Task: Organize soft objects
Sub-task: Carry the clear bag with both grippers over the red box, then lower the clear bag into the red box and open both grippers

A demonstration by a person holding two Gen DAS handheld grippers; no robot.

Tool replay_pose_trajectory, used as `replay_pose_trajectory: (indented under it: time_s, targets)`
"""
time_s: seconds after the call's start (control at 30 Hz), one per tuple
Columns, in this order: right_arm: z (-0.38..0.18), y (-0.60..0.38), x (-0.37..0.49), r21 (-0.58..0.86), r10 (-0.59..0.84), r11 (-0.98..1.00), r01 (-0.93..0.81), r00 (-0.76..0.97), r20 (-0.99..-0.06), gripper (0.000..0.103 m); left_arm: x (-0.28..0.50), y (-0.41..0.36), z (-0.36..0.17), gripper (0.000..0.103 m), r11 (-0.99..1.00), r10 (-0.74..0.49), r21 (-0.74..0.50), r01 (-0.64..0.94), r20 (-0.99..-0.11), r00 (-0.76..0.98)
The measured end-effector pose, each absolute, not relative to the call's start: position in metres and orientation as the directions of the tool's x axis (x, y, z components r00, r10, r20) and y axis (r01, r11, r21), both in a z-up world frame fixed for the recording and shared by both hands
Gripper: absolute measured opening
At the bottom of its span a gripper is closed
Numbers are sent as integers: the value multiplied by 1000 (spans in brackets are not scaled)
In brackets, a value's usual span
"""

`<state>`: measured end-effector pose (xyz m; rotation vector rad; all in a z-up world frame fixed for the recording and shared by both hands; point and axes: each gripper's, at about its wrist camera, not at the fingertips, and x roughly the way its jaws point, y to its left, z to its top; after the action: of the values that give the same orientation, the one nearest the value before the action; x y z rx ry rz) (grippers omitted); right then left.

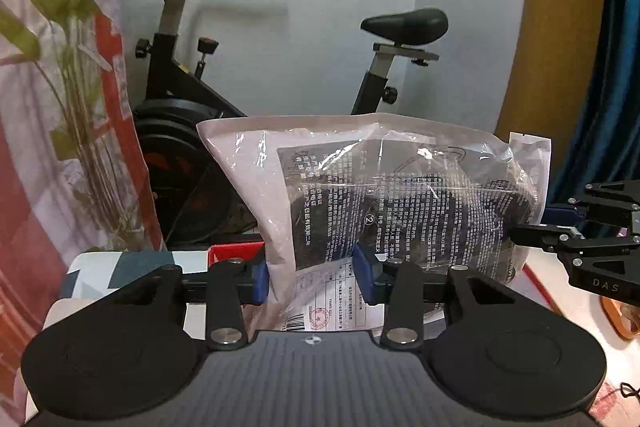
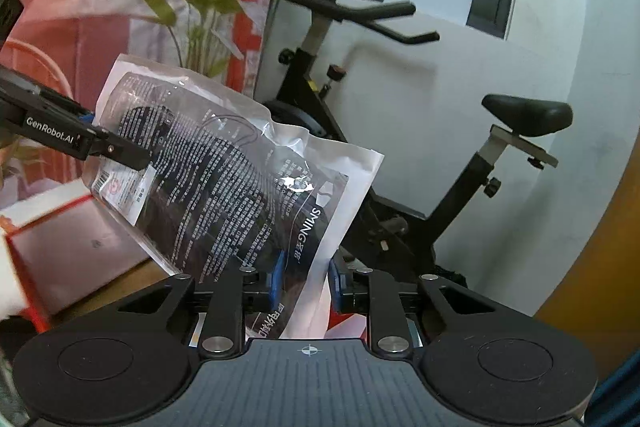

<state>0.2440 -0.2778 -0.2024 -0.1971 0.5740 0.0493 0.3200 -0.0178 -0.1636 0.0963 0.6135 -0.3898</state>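
Note:
A soft clear plastic bag (image 1: 372, 187) with black printed text and dark contents is held up in the air between both grippers. My left gripper (image 1: 310, 273) is shut on its lower edge near the barcode label. My right gripper (image 2: 306, 281) is shut on the bag's (image 2: 240, 179) other end, by the word SMING. In the left wrist view the right gripper (image 1: 520, 237) comes in from the right and meets the bag's side. In the right wrist view the left gripper (image 2: 140, 157) comes in from the left and clamps the bag's labelled corner.
A black exercise bike (image 1: 192, 131) stands behind against a white wall, also in the right wrist view (image 2: 400, 219). A green plant (image 1: 76, 75) and a red and white cloth (image 1: 24, 187) are at the left. A red-edged box (image 2: 60, 247) lies below.

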Motion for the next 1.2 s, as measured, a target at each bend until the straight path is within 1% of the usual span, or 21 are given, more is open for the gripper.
replay_pose_trajectory:
  time_s: [0.1,0.27,0.33,0.47,0.53,0.7,0.8,0.9,1.07,1.2]
  targets:
    - [-213,-283,262,-194,-24,975,-105,825,-564,19,341,-17,-173,44,923,-331,-47,382,-601,727]
    - [-231,-287,282,-217,-41,970,-110,805,-592,18,369,-9,-188,44,910,-371,-107,401,-644,669]
    - [-237,-289,287,-225,-49,968,-110,797,-602,17,375,-6,-194,43,918,-352,-101,383,-655,669]
    - [-245,-287,297,-231,-61,967,-106,786,-615,17,384,7,-203,37,922,-359,-146,358,-668,652]
    - [-248,-282,303,-248,-73,963,-109,778,-624,16,386,6,-205,31,927,-340,-125,354,-679,651]
    - [-252,-273,314,-289,-99,950,-118,765,-636,16,386,6,-203,26,930,-321,-99,355,-689,650]
    - [-256,-269,318,-316,-106,939,-140,754,-648,16,385,6,-204,25,929,-317,-95,356,-700,640]
    - [-261,-267,329,-328,-111,931,-164,725,-679,15,386,2,-208,24,934,-297,-82,348,-721,626]
    - [-267,-267,348,-306,-106,934,-186,673,-732,15,393,-2,-215,24,941,-249,-44,336,-762,598]
    - [-283,-265,355,-281,-105,939,-200,611,-785,15,394,-5,-215,24,940,-234,-22,342,-768,596]
